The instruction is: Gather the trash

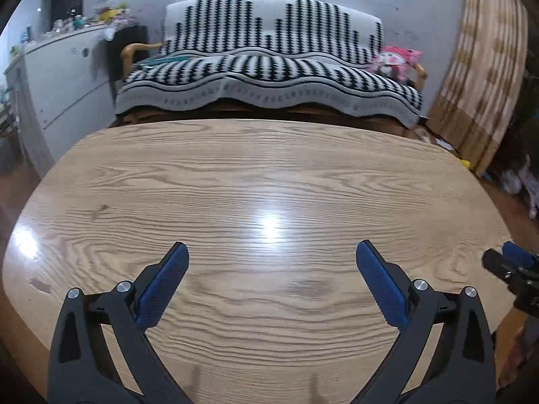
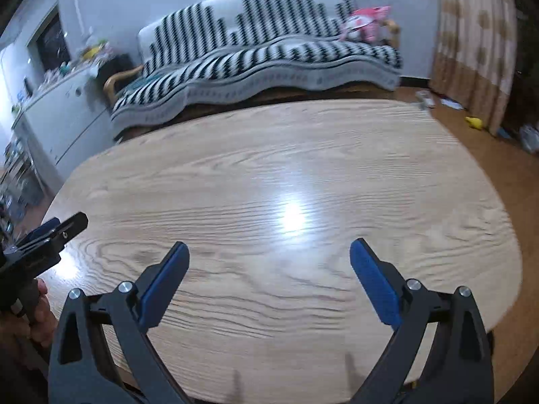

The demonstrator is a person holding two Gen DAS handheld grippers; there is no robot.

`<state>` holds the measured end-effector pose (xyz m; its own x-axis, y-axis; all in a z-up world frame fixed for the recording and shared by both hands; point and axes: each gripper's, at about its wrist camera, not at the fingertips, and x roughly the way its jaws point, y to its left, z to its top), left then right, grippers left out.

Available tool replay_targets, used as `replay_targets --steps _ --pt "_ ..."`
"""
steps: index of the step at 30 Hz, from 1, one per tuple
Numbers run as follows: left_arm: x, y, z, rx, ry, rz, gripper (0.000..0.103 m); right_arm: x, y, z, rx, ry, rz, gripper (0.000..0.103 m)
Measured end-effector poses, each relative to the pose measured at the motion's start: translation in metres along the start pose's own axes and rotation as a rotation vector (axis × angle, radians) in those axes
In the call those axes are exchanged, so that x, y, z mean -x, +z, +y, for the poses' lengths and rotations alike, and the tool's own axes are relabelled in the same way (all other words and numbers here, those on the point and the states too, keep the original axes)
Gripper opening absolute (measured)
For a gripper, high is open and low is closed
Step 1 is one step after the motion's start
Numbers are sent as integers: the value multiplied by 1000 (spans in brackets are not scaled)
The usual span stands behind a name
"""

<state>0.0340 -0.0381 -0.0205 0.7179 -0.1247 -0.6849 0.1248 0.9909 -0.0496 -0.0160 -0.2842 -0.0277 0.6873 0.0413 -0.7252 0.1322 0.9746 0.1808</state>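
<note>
The sofa [image 1: 269,67] under a black-and-white throw [image 1: 262,77] stands behind the wooden table [image 1: 235,175]. A white cabinet [image 1: 67,77] stands left, its top cluttered — items too small to tell. Both grippers hover over the table — left gripper [image 1: 272,252] and right gripper [image 2: 269,250] spread wide, nothing between. Trash: none to be made out on the table.

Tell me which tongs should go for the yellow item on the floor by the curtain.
Right, probably. The right tongs hang open over the table on the side nearer the yellow item by the curtain; the left tongs, also open, sit farther left.
</note>
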Motion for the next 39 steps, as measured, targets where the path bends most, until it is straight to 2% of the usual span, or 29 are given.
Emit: replay_targets --steps 3,11,20,39 --pt "-2 1 18 -2 28 1 96 -18 2 25 34 -8 24 93" --pt "-1 -1 33 9 17 -5 96 -46 7 44 39 -21 58 93" --pt "-2 -2 29 12 -32 10 96 -49 5 43 48 -26 70 93" --pt "-6 -7 32 14 -28 26 96 -48 0 45 48 -36 73 93"
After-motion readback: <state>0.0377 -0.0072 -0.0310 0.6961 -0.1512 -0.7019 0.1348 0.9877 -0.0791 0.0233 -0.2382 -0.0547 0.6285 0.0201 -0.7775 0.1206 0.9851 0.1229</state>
